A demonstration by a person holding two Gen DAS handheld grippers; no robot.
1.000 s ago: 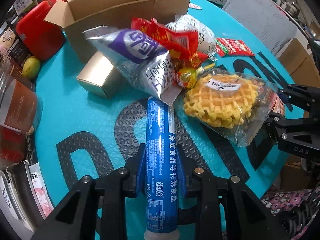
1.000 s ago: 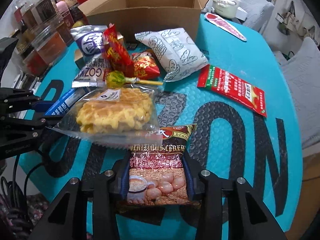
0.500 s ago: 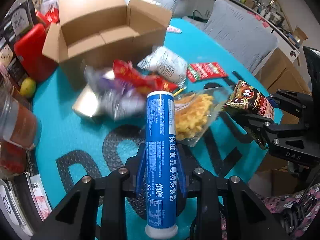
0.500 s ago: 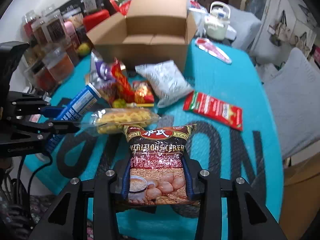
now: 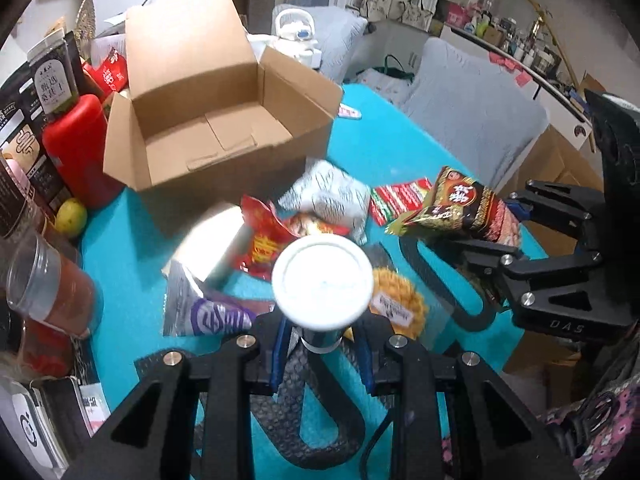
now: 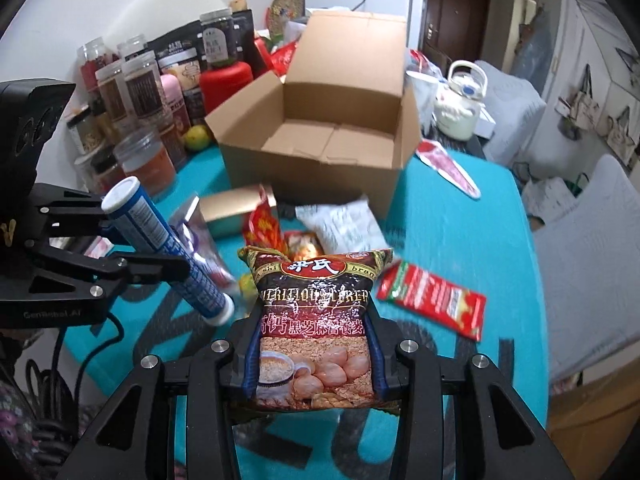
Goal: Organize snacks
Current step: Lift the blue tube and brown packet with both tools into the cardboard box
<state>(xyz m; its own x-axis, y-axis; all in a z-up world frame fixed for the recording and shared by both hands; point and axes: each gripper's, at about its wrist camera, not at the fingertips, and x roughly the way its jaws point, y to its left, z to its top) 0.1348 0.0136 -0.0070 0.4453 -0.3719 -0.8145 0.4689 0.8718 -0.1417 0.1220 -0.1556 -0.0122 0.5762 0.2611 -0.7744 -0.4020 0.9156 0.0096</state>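
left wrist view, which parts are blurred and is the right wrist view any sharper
Left wrist view: the snack pile is motion-smeared, the tube's white cap washed out; the cardboard box stays crisp. Right wrist view: the cereal packet is sharp; the snacks behind smear.

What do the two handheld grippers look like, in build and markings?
Both are matte black angular frames with silver screws and blue finger pads. The left gripper carries faint "GenRobot.AI" lettering and a trailing black cable; the right gripper is embossed "DAS".
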